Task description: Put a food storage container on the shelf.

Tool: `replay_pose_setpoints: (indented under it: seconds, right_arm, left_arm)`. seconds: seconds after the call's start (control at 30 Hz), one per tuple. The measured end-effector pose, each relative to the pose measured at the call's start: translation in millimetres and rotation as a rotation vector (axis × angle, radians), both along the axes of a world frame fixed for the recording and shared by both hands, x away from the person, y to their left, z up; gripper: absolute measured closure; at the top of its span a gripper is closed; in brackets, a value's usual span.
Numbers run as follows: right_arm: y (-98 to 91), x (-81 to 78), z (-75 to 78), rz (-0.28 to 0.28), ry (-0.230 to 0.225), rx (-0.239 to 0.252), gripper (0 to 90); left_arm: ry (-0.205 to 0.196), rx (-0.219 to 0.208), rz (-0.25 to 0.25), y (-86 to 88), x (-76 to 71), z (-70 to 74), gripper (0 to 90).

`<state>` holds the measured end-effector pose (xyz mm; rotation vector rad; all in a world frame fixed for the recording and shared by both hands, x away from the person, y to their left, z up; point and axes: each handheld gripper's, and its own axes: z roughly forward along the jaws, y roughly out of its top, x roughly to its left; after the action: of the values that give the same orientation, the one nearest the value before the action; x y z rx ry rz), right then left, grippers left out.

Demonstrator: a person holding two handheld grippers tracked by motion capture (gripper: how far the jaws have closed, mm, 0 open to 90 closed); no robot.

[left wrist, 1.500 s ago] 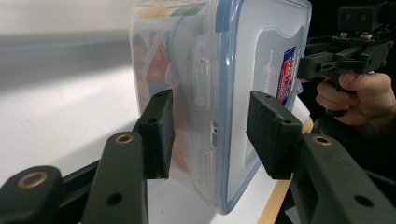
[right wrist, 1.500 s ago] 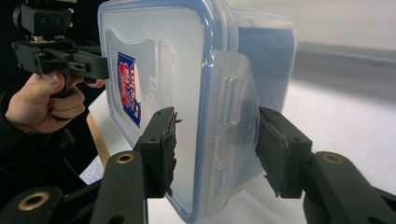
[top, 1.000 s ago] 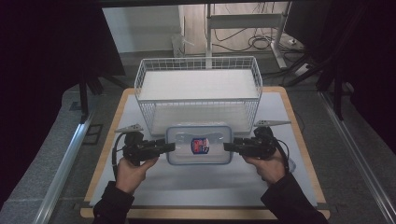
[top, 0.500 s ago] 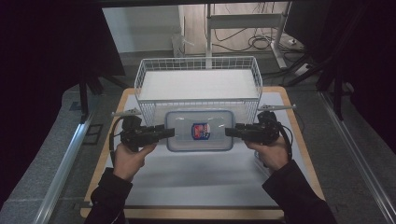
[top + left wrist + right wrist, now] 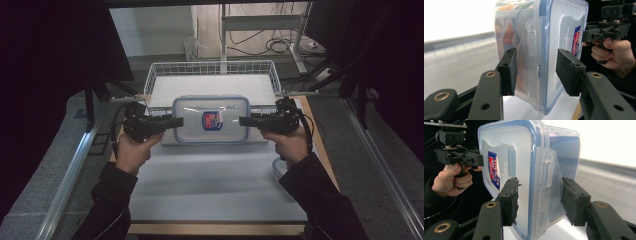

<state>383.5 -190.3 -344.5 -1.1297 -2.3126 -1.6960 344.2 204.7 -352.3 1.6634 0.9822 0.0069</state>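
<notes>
- Jaws of the left gripper clamp one short end of the box, one pad on the lid, one on the base, with the side latch between them; in the left gripper view the lid-side pad seems to sit just off the plastic, though the angle is poor.
- Right gripper pinches the opposite short end the same way, its pads pressed on lid and base.
- Box hangs level between the two grippers, clear of the table, lid up, just in front of the basket.
- Its far long edge lies close to the basket's near rim in the high view; whether they touch cannot be told.
- White tabletop in front of the box is open room, and the basket's floor behind lies bare.
- A pale, rounded lid edge pokes out from under the right sleeve; the rest is covered.
- Contents are hard to make out: orange shapes blur through the wall.
- Label on the lid is too small to read.
- Both sleeves are cut off at the bottom edge.
</notes>
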Motion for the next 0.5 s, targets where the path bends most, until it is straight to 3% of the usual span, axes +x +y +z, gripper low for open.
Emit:
replay_pose_setpoints:
  seconds: [0.23, 0.5]
  right_arm:
    - [3.7, 16.1, 20.1, -0.008, -0.018, 0.005, 50.5]
    - [4.1, 30.2, 30.5, -0.015, -0.013, 0.016, 50.6]
  left_arm:
    - [0.005, -0.023, -0.004, 4.5, 17.8, 11.7, 52.9]
    - [0.007, -0.033, 0.004, 4.6, 31.8, 23.1, 53.0]
